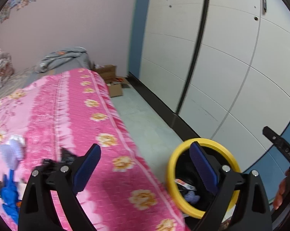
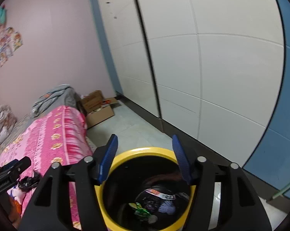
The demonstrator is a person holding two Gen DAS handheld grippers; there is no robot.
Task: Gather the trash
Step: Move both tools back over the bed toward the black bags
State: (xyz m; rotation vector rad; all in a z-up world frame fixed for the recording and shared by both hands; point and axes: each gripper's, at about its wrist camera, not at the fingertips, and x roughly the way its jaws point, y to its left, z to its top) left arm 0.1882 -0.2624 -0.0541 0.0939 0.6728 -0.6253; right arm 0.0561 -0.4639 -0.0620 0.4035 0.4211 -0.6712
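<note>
A yellow-rimmed black trash bin point(image 2: 125, 155) stands on the floor beside the bed; it also shows in the left wrist view point(image 1: 171, 165). Inside lie several wrappers point(image 2: 160, 193) and a bluish crumpled wad point(image 2: 167, 207). My right gripper point(image 2: 145, 158) is open and empty, directly over the bin's mouth. My left gripper point(image 1: 145, 166) is open and empty, over the bed's edge next to the bin. On the pink bedspread point(image 1: 77, 115) lie a white-lilac crumpled piece point(image 1: 13, 147), a blue wrapper point(image 1: 9, 196) and a black item point(image 1: 67, 155).
White wardrobe doors point(image 1: 231, 57) run along the right side of a narrow floor strip point(image 1: 145, 119). Open cardboard boxes point(image 2: 97, 107) sit on the floor at the bed's far end. A grey folded blanket point(image 1: 64, 57) lies at the bed's far end.
</note>
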